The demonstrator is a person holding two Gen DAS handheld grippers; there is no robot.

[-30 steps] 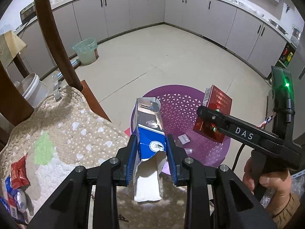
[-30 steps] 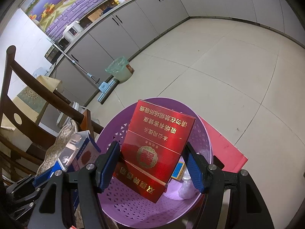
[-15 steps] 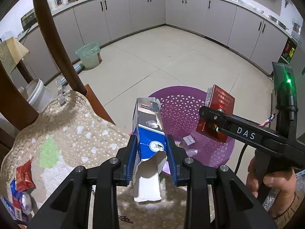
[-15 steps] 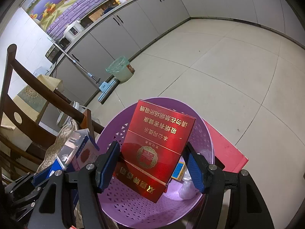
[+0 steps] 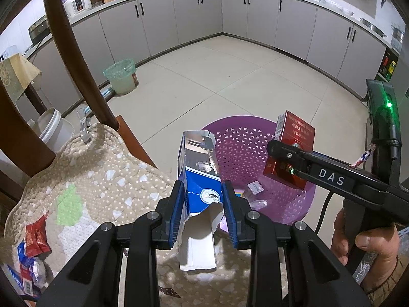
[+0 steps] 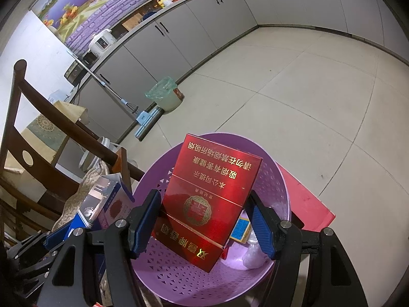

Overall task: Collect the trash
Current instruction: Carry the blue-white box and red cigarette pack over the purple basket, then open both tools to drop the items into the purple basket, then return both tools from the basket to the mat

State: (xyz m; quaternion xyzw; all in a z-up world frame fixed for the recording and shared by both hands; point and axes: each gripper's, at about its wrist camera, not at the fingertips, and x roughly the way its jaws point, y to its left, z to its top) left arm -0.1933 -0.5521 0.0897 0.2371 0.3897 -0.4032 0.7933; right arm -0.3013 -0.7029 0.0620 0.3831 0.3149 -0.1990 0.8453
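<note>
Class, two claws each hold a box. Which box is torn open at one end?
The blue box in the left claw: its near end is ripped, white inside showing. The red box in the right claw looks whole.

The basket (image 5: 237, 138) is purple, pierced with a pattern of small triangles. The box (image 6: 214, 192) is glossy red with gold lettering and a round gold emblem. The carton (image 5: 202, 179) is blue and silver, its torn end white. The cushion cover (image 5: 97, 179) is beige, dotted with white spots and hearts and one light-green patch. Wrappers (image 5: 35, 235) are red. The tongs' pads (image 5: 177, 212) are blue on black arms.
</note>
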